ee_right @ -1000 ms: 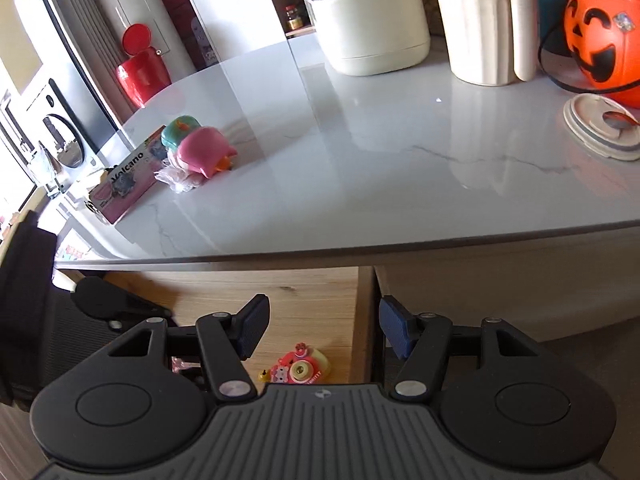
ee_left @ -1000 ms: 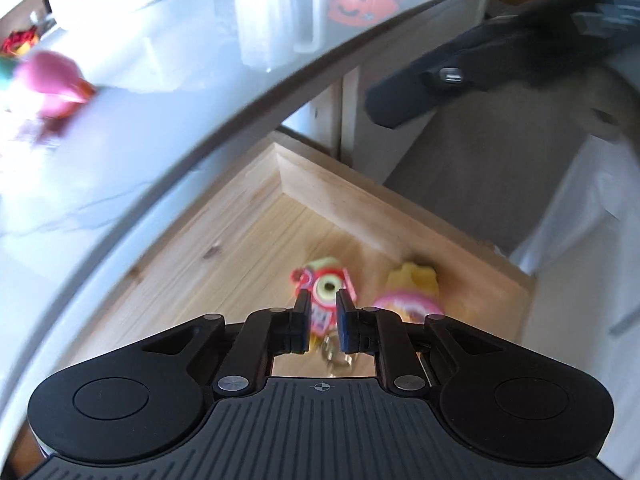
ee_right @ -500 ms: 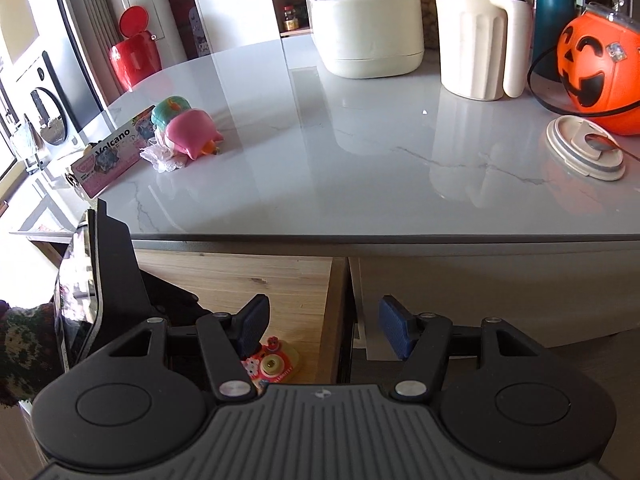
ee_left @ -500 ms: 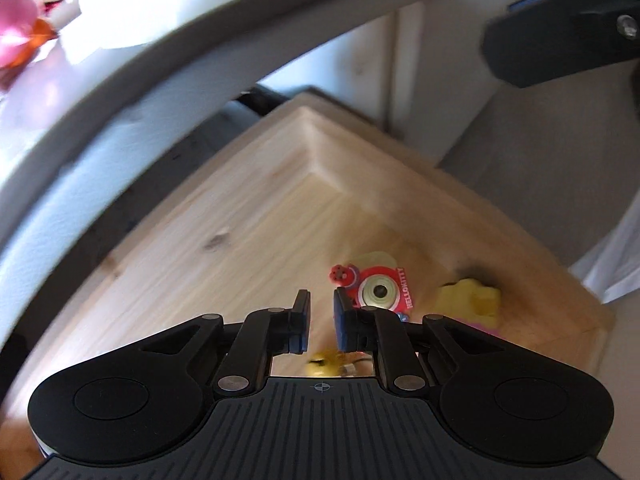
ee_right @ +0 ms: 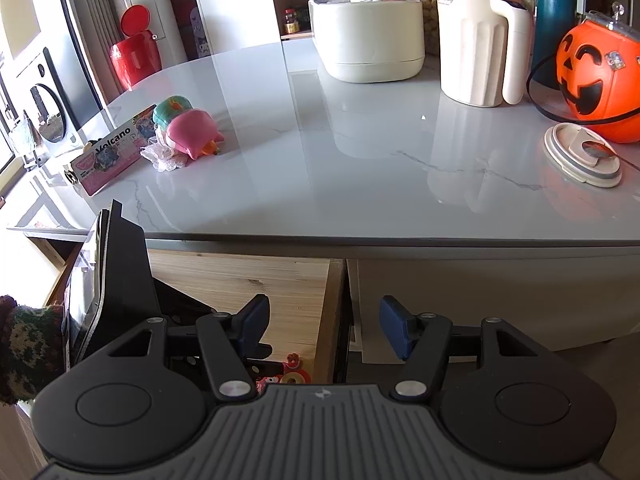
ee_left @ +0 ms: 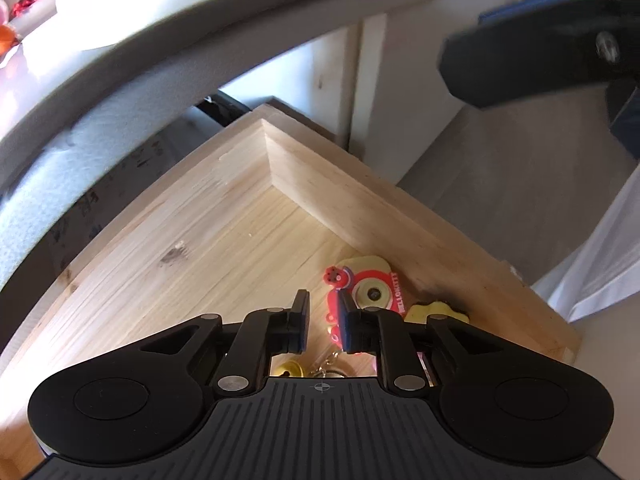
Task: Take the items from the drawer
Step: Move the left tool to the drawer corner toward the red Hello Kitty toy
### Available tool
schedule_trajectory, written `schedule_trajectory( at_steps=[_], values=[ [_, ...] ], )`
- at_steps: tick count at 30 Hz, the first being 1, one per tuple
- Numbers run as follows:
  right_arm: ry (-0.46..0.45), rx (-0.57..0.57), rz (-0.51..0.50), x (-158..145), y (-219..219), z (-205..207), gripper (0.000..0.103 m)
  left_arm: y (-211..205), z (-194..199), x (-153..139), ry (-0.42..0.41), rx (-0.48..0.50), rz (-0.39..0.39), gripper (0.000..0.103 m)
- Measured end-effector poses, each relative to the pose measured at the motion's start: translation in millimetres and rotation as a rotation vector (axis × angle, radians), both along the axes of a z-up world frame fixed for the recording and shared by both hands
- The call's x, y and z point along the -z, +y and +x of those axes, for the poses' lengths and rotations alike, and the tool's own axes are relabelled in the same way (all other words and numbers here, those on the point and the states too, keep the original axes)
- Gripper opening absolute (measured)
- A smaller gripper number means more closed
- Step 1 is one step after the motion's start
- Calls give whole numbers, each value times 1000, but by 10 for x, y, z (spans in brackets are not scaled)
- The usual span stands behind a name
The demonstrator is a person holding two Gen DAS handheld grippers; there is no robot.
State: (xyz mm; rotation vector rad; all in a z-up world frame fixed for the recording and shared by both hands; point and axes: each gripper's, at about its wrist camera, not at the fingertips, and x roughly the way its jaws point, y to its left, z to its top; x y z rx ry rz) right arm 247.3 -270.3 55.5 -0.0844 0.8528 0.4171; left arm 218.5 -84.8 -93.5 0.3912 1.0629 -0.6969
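Left gripper (ee_left: pixel 323 322) is down inside the open drawer (ee_left: pixel 224 232), jaws at a narrow gap, nothing between them. The red camera toy (ee_left: pixel 370 294) lies on the drawer floor by the right wall, just ahead of and slightly right of the fingertips; the right finger overlaps its left edge in the left wrist view, and I cannot tell whether they touch. A yellow toy (ee_left: pixel 438 312) sits just beside the camera toy, against the same wall. Part of a keychain (ee_left: pixel 330 364) and a small yellow piece (ee_left: pixel 290 370) show under the gripper body, mostly hidden.

Right gripper (ee_right: pixel 323 330) hovers outside the drawer, in front of the counter edge, jaws wide apart and empty. From the right wrist view the left gripper body (ee_right: pixel 120 280) stands steeply in the drawer, a knitted sleeve (ee_right: pixel 24 348) behind it. The camera toy (ee_right: pixel 286 374) shows low in the drawer, near its right side wall.

On the countertop (ee_right: pixel 360 176), well apart from the drawer: pink toy (ee_right: pixel 190 132) with a teal toy (ee_right: pixel 172 108) touching behind it, a card printed "Volcano" (ee_right: pixel 110 156) just left of them, white container (ee_right: pixel 370 42), cream jug (ee_right: pixel 482 40), pumpkin bucket (ee_right: pixel 596 84), round lid (ee_right: pixel 582 154).
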Motion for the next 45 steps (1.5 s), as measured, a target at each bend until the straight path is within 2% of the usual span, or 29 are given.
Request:
schedule_trajectory(
  at_steps=[1, 6, 8, 12, 14, 18, 21, 24, 29, 38, 45],
  values=[
    [0, 0, 0, -1, -2, -2, 61, -4, -13, -9, -11, 9, 12, 19],
    [1, -1, -6, 1, 10, 0, 61, 32, -71, -37, -96, 41, 93, 42],
    [0, -4, -10, 0, 17, -4, 61, 87, -60, -46, -120, 31, 123, 45],
    [0, -2, -14, 1, 15, -5, 61, 250, 22, -61, -129, -21, 152, 45],
    [1, 1, -13, -1, 13, -2, 61, 325, 65, -67, -100, -47, 127, 44],
    [3, -2, -15, 3, 28, 5, 61, 398, 101, -82, -48, -56, 80, 29],
    [3, -3, -17, 5, 38, 1, 61, 454, 126, -87, -11, -68, 38, 29],
    [4, -2, -17, 4, 40, -2, 61, 26, 336, -77, 22, -79, 7, 29],
    [3, 1, -14, 2, 33, -1, 61, 80, 384, -85, 51, -59, -29, 29],
    [4, 9, -8, 2, 10, 9, 61, 145, 377, -141, 3, -20, -15, 32],
    [5, 14, -3, 1, -8, 6, 61, 257, 343, -304, -61, -17, -9, 32]
  ],
)
